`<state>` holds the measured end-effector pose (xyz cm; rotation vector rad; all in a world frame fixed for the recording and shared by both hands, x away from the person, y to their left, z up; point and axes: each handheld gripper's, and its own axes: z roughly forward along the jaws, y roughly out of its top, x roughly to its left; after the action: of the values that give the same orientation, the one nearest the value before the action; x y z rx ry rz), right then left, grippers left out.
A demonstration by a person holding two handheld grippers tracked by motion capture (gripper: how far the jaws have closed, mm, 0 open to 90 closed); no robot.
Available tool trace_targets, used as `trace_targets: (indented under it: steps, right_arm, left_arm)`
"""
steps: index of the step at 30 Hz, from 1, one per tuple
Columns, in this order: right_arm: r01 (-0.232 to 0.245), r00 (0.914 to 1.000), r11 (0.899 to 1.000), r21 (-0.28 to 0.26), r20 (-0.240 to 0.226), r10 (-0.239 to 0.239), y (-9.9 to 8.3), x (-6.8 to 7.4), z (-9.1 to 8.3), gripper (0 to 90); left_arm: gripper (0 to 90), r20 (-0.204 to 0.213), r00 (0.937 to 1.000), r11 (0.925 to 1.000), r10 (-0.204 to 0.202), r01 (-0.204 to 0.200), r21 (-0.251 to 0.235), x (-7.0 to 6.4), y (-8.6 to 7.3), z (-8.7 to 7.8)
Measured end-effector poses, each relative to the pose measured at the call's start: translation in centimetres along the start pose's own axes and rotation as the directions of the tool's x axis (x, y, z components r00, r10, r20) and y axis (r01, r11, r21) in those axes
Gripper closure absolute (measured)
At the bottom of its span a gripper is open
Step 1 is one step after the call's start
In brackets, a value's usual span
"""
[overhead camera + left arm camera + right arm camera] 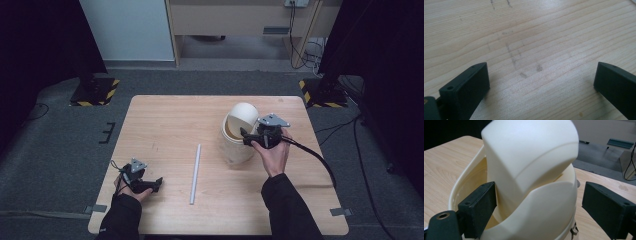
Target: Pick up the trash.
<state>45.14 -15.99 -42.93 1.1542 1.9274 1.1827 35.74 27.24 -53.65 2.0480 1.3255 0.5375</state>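
A cream bin (239,137) is standing upright right of the table's centre, its domed swing lid (243,114) tilting back so a gap is showing on the left side. A thin white rod (195,173) is lying flat near the middle, left of the bin and apart from it, running lengthwise toward the front edge

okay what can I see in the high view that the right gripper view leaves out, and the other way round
High view alone: the left gripper open near the table's near edge, and the white tube lying mid-table. Right gripper view alone: a close look at the tilted swing lid and a metal clip low on the bin. Both: the cream bin, the wooden table, and the right gripper open at the bin.
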Motion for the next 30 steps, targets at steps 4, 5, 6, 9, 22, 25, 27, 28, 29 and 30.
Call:
trace_targets:
  steps: [4, 5, 6, 9, 22, 25, 27, 28, 29, 30]
  right_arm:
    - [-0.033, 0.9995, 0.999, -0.010, 0.000, 0.033, -0.3, 0.0, 0.5, 10.6]
    - [-0.033, 0.9995, 0.999, -0.010, 0.000, 0.033, -0.3, 0.0, 0.5, 10.6]
    - [-0.037, 0.9993, 0.999, -0.012, -0.001, 0.037, -0.4, 0.0, 0.6, 11.1]
    - [-0.059, 0.9983, 0.998, -0.014, 0.000, 0.059, -0.6, 0.2, 0.9, 10.6]
    - [-0.031, 0.9992, 0.999, -0.029, 0.024, 0.031, -0.8, 0.2, 0.3, 16.0]
    - [-0.038, 0.9993, 0.998, -0.043, 0.000, 0.038, -0.6, 0.2, -0.6, 14.3]
    - [-0.036, 0.9993, 0.998, -0.049, -0.008, 0.036, -0.6, 0.1, -0.9, 13.9]
    - [-0.038, 0.9992, 0.998, -0.054, -0.015, 0.037, -0.5, 0.1, -1.4, 13.3]
    - [-0.036, 0.9988, 0.997, -0.064, -0.036, 0.033, -0.4, 0.0, -2.3, 12.9]
    - [-0.036, 0.9988, 0.997, -0.064, -0.036, 0.033, -0.4, 0.0, -2.3, 12.9]
  left_arm:
    - [0.0, -0.001, 1.0000, 1.0000, -0.001, 0.001, 0.000, 0.0, 0.0, 0.0]
    - [0.0, -0.001, 1.0000, 1.0000, -0.001, 0.001, 0.000, 0.0, 0.0, 0.0]
    - [0.0, -0.002, 1.0000, 1.0000, -0.002, 0.002, 0.000, 0.0, 0.0, 0.0]
    - [0.0, -0.002, 1.0000, 1.0000, -0.002, 0.002, 0.000, 0.0, 0.0, 0.0]
    - [0.2, 0.000, 1.0000, 1.0000, -0.005, 0.005, 0.005, -0.1, 0.1, 0.0]
    - [2.5, 0.004, 0.9999, 0.9999, -0.015, 0.015, 0.008, 0.0, 0.2, -0.1]
    - [3.6, 0.009, 0.9997, 0.9996, -0.025, 0.025, 0.011, 0.0, 0.3, -0.3]
    - [5.1, 0.012, 0.9995, 0.9995, -0.030, 0.030, 0.011, -0.1, 0.3, -0.3]
    - [7.9, 0.021, 0.9991, 0.9992, -0.037, 0.037, 0.013, -0.1, 0.4, -0.5]
    - [9.5, 0.021, 0.9991, 0.9992, -0.037, 0.037, 0.013, -0.1, 0.4, -0.5]
